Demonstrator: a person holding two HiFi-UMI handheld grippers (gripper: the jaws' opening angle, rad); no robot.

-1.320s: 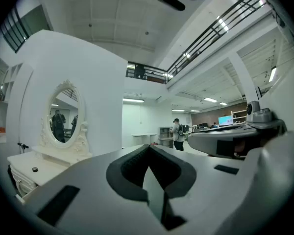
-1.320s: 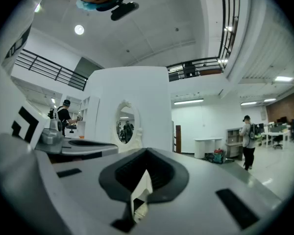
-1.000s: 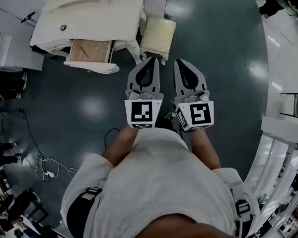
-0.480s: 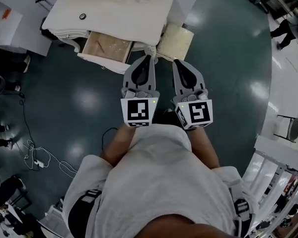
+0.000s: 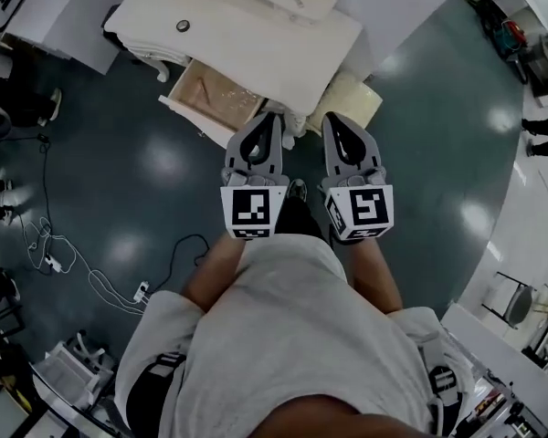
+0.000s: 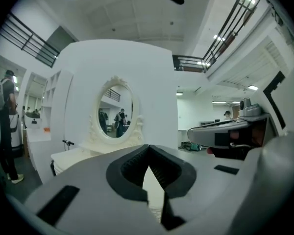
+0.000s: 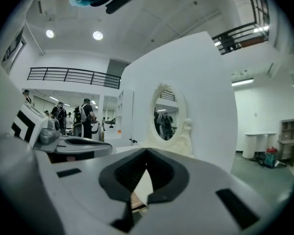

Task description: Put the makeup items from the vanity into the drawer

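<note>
The white vanity stands ahead of me, its wooden-bottomed drawer pulled open toward me. A small dark round item lies on the vanity top; other pale items at its back edge are too small to tell. My left gripper and right gripper are held side by side above the floor, just short of the vanity's front. Both are shut with nothing between the jaws. The oval mirror shows beyond the left gripper, and the same mirror beyond the right gripper.
A cream upholstered stool stands right of the drawer, just ahead of the right gripper. Cables and a power strip lie on the dark floor at the left. White tables stand at far left, and people stand in the background.
The vanity, drawer and stool have come nearer to the grippers and swung clockwise in the head view as the person steps toward them. Both grippers stay shut and side by side.
</note>
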